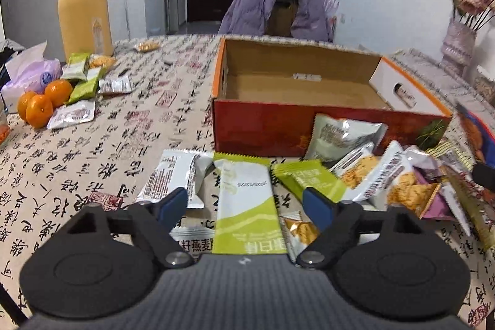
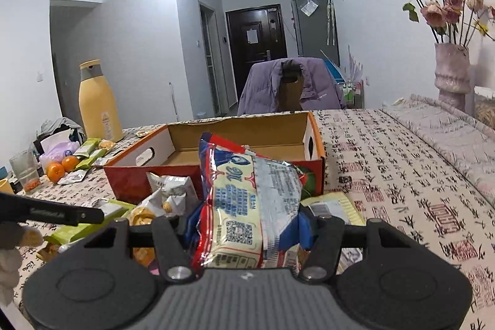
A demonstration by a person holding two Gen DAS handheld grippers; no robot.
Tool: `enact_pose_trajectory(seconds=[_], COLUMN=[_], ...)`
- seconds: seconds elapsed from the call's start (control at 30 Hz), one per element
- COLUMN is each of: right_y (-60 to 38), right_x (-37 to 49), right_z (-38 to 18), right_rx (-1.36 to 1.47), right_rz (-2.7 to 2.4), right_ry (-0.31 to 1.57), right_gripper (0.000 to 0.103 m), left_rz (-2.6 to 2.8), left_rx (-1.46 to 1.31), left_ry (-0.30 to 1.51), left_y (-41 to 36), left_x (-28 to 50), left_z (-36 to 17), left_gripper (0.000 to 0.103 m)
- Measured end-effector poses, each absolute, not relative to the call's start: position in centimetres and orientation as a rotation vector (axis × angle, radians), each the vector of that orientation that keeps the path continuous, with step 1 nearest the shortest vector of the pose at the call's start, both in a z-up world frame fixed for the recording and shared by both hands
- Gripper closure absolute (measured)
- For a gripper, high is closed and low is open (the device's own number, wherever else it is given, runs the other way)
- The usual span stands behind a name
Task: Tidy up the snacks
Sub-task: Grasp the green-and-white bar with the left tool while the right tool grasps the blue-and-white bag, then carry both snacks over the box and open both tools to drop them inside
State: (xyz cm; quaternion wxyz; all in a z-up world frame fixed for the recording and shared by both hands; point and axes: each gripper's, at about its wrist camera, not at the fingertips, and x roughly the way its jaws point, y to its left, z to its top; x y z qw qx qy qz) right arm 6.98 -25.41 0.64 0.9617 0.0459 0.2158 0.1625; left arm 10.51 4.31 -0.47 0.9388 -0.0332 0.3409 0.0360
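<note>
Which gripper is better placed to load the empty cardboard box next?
Right. The right gripper is shut on the large red-and-blue snack bag, facing the open cardboard box. The left gripper is open, empty.

In the right wrist view the big red-and-blue snack bag hides both fingertips of the right gripper and much of the cardboard box floor behind it. At the left edge a glass is blurred — contents unclear. In the left wrist view the vase blurs, its flowers cut off — small print on the green-and-white bar is unreadable.
</note>
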Motion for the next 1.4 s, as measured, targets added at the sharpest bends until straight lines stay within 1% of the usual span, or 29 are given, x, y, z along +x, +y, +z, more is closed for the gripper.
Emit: enact_pose_trajectory(seconds=[0.07, 0.1, 0.17, 0.2, 0.27, 0.43, 0.77, 1.07, 1.4], right_y=[-25.5, -25.5, -25.6, -25.6, -25.6, -25.6, -26.0, -25.7, -24.3], right_x=[6.9, 6.8, 6.8, 6.8, 6.7, 6.3, 5.5, 5.6, 7.8], right_z=[0.5, 0.5, 0.4, 0.4, 0.3, 0.2, 0.3, 0.9, 2.4], right_rx=[0.098, 0.099, 0.102, 0.103, 0.106, 0.11, 0.121, 0.104, 0.074], right_rz=[0.328, 0.327, 0.328, 0.329, 0.333, 0.336, 0.331, 0.329, 0.335], right_ry=[0.44, 0.441, 0.445, 0.448, 0.45, 0.45, 0.445, 0.43, 0.389], right_gripper=[0.045, 0.045, 0.045, 0.045, 0.045, 0.045, 0.045, 0.045, 0.045], left_rz=[0.068, 0.068, 0.068, 0.068, 0.053, 0.043, 0.034, 0.015, -0.03], left_rx=[-0.072, -0.076, -0.085, -0.091, -0.104, -0.103, -0.116, -0.119, -0.102], left_ry=[0.724, 0.743, 0.771, 0.783, 0.807, 0.816, 0.741, 0.584, 0.474], left_y=[4.4, 4.5, 4.6, 4.6, 4.7, 4.6, 4.9, 4.3, 2.2], left_x=[11.1, 11.3, 11.7, 11.9, 12.1, 12.0, 9.7, 7.1, 8.4], left_z=[-0.8, -1.0, -1.3, -1.5, -1.8, -2.2, -1.2, 2.1, 5.2], left_gripper=[0.033, 0.036, 0.045, 0.047, 0.06, 0.062, 0.063, 0.063, 0.063])
